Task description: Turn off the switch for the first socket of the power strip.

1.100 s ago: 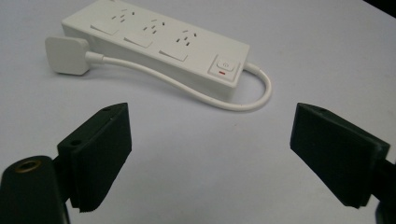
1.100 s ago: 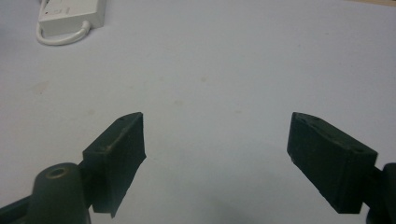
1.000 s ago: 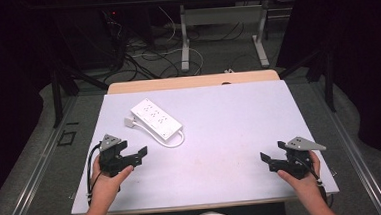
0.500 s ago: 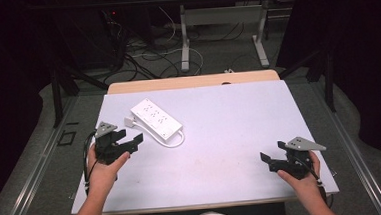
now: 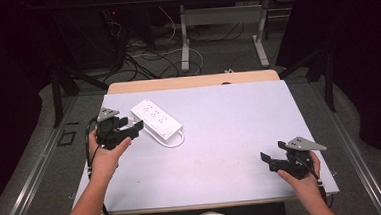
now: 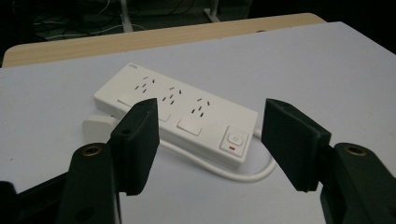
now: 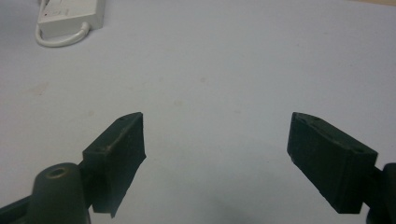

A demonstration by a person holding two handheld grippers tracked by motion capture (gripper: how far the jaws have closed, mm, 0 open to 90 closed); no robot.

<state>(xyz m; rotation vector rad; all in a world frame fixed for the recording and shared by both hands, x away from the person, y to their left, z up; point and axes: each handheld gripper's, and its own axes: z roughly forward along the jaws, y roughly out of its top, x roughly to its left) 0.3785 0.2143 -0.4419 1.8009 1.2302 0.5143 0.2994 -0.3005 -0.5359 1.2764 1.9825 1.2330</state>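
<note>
**Left gripper approach to power strip**

Left gripper [image 5: 129, 127]: jaws spread wide, nothing held, just beside the strip [image 5: 156, 119], on its near-left. Right gripper [image 5: 273, 161]: jaws likewise spread, empty, well apart from the strip, toward the near right. Strip flat on the mat [image 5: 229, 125], far-left part, cord [image 6: 233, 170] looped at its switch end.

Probable step: grasp across the strip's narrow width. Centre jaws over the body, clear of switch [image 6: 235, 140] and cord. Lower level before closing.

Mat: pale, faintly stained. Beyond the strip: dark room, floor cables [image 5: 145, 50], desk legs.
</note>
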